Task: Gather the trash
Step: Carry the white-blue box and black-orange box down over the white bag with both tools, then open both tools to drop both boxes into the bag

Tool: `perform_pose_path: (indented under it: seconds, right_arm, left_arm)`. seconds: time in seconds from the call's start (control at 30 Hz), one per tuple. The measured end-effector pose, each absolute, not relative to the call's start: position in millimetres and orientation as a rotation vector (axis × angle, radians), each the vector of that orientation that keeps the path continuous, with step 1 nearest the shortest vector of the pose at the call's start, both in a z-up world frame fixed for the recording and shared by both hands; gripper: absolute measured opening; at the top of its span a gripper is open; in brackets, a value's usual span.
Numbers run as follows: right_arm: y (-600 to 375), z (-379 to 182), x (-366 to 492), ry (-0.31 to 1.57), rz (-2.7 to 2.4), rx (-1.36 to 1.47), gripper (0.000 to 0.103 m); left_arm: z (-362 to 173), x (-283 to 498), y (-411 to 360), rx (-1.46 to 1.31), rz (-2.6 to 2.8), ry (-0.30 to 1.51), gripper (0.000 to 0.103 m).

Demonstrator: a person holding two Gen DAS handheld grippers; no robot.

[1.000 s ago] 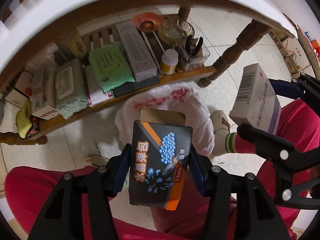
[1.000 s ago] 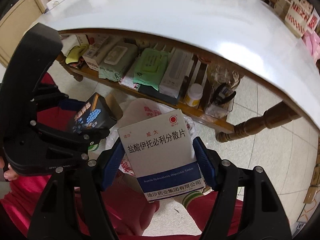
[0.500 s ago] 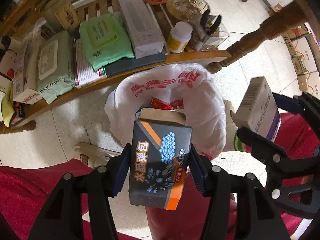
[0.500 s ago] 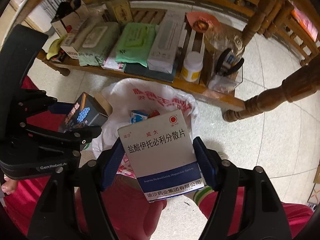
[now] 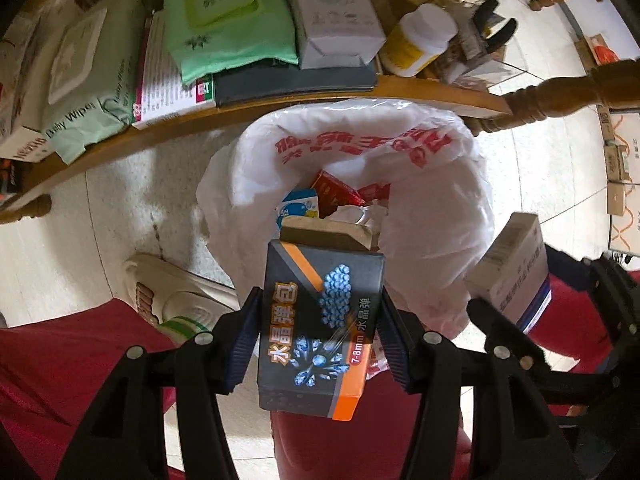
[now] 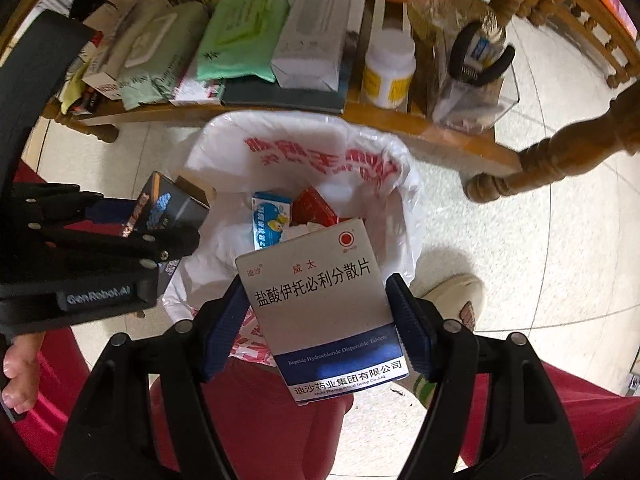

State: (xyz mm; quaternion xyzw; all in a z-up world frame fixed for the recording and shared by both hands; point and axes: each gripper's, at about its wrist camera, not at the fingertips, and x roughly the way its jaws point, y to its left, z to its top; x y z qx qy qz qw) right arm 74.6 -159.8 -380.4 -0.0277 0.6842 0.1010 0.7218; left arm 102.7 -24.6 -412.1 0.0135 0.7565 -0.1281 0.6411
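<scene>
The left gripper (image 5: pixel 320 328) is closed on a black box (image 5: pixel 320 328) with an orange stripe, its blue pads pressed against the box's two long sides. The right gripper (image 6: pixel 320 316) clamps a white medicine box (image 6: pixel 320 308) with a blue band in the same way, pads on the narrow sides. Both boxes hang just above the near rim of the trash bag (image 5: pixel 432 208), a white plastic bag with red print that stands open on the tiled floor (image 6: pixel 540 220); the black box is over the bag's left edge, the white one over its right edge.

Inside the bag lie a small blue carton (image 6: pixel 271 216), a red packet (image 6: pixel 316 208) and some crumpled white paper. Beyond the bag, a low wooden shelf (image 6: pixel 420 128) carries wipes, boxes and a pill bottle (image 6: pixel 388 68).

Both boxes look like thin, light cardboard, probably empty or nearly so: stiff enough along the edges to hold, but easy to crush on the broad faces, so a side grip near the middle suits them. The black box's top flap (image 5: pixel 324 234) stands open. Once released they should drop straight down, though the soft bag rim may fold.
</scene>
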Motion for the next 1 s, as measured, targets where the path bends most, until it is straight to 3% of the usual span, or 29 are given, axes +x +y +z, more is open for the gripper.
perform_pose_path:
  seconds: [0.57, 0.6, 0.67, 1.0]
  right_arm:
    - [-161.9, -413.5, 84.7, 1.577, 0.227, 0.015, 0.069]
    - [-160.8, -413.7, 85.6, 1.581, 0.240, 0.029, 0.070]
    - [-158.0, -414.9, 86.6, 1.587, 0.246, 0.035, 0.082]
    - [-156.5, -414.4, 88.0, 1.577, 0.230, 0.020, 0.082]
  left_arm:
    - [-439.8, 115.0, -27.4, 0.030, -0.256, 1.754, 0.054]
    - [-440.4, 115.0, -26.9, 0.037, -0.253, 1.753, 0.054]
    - [-440.6, 115.0, -27.1, 0.035, -0.262, 1.760, 0.055]
    - [-437.6, 113.8, -29.7, 0.069, -0.266, 1.752, 0.060]
